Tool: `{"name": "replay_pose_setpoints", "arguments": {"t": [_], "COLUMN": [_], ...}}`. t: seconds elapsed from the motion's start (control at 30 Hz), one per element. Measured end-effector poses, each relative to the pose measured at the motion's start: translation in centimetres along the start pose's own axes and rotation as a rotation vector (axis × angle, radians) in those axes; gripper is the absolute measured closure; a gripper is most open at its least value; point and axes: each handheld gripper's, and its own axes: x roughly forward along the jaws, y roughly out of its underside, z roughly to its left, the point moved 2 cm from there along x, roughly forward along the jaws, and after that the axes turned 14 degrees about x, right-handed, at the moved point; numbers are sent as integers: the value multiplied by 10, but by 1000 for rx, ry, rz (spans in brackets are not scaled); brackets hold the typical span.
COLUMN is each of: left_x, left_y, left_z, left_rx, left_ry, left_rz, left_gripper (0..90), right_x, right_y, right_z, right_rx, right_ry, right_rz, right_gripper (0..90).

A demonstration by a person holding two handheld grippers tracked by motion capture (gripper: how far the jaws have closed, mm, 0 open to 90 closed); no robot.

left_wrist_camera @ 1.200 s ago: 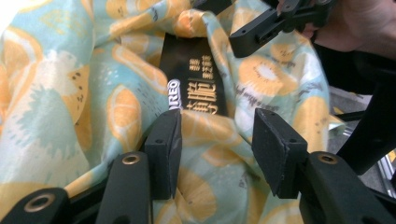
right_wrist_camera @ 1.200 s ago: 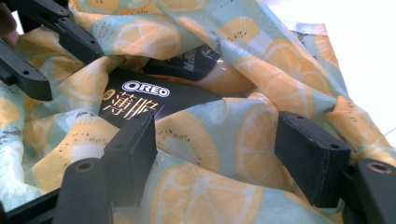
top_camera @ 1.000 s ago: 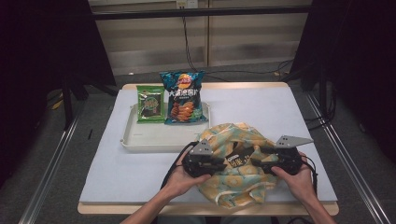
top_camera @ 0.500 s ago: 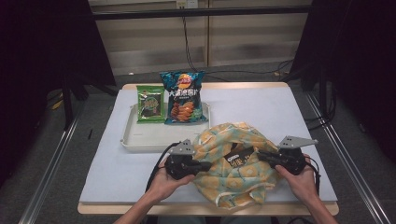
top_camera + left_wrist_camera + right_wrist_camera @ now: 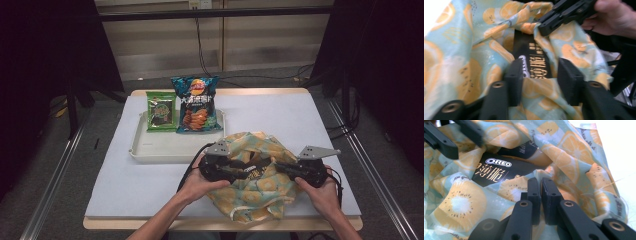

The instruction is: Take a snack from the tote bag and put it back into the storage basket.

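Left gripper (image 5: 537, 75): its jaws have just been opening and now stand apart, astride the near rim of the bag, pads not pressing the cloth; against the earlier high views it has come back in from the left to the mouth.
Right gripper (image 5: 540, 195): jaws pinched tight on a fold of the bag's rim, in the same place as half a second ago.
Meaning: likely a regrip, one side held while the other hunts a new hold to widen the mouth.
Soft fabric bag printed with orange and kiwi slices (image 5: 255, 182): thin, limp, crumpled cloth at the table's near edge.
Glossy black Oreo biscuit packet (image 5: 496, 171): flat, smooth, lying inside the open mouth.
White plastic tray (image 5: 150, 150): shallow, rounded corners, farther back.
Blue crisp bag (image 5: 196, 102); small green snack packet (image 5: 161, 111): shiny, puffy, lying on the tray's far end.
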Motion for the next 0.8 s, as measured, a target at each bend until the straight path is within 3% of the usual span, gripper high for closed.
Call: {"name": "replay_pose_setpoints", "arguments": {"t": [0.03, 0.07, 0.17, 0.23, 0.27, 0.37, 0.47, 0.63, 0.8], "left_x": [2, 4, 6, 7, 7, 2, -4, -20, -42], "left_y": [1, 1, 3, 5, 6, 7, 9, 14, 25], "left_z": [0, 0, 1, -1, -2, -2, -1, -7, -15], "left_rx": [18, 28, 34, 63, 80, 96, 105, 92, 95], "left_ry": [9, -18, -3, -3, -17, -26, 3, 46, 43], "left_rz": [14, 31, 23, 59, 60, 70, 84, 112, 158], "left_gripper": [504, 492, 440, 439, 458, 655, 883, 900, 900], "right_x": [0, 0, 1, 1, 1, 0, -1, -4, -8], "right_y": [0, 0, 0, -1, -1, -1, -1, -1, 1], "right_z": [0, 0, 0, 0, 0, -1, -1, -1, -2], "right_rx": [1, 0, 0, 0, 0, 2, 2, 7, 6], "right_ry": [1, 0, 1, 1, 1, 1, 4, 3, 11], "right_rz": [-2, -2, -2, -2, -2, -7, -11, -17, -18], "right_gripper": [850, 849, 847, 846, 847, 845, 847, 851, 853]}}
